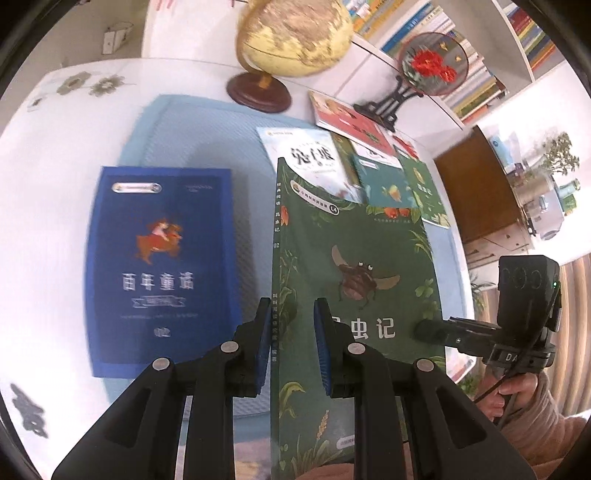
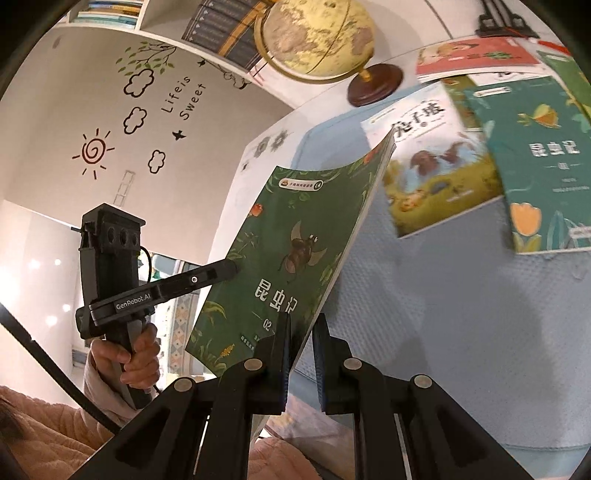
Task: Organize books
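Green beetle-cover book [image 1: 354,280] raised clear of the pale blue mat [image 1: 192,133], carried between both tools. Left gripper [image 1: 288,347] pinched tight on the spine edge near the lower corner; right gripper [image 2: 301,354] clamped on the opposite, open edge, jaws nearly together around the thin block of pages. Gripped at two sides probably to keep the soft cover from sagging or fanning open, though slight bowing at the far top corner anyway. Tilted up on its spine side, likely for carrying across to a stack. Blue book [image 1: 162,269] flat on the mat just beside, a plausible base for that stack. Other books [image 2: 436,173] fanned and overlapping further back near the globe [image 1: 295,33], not yet sorted.
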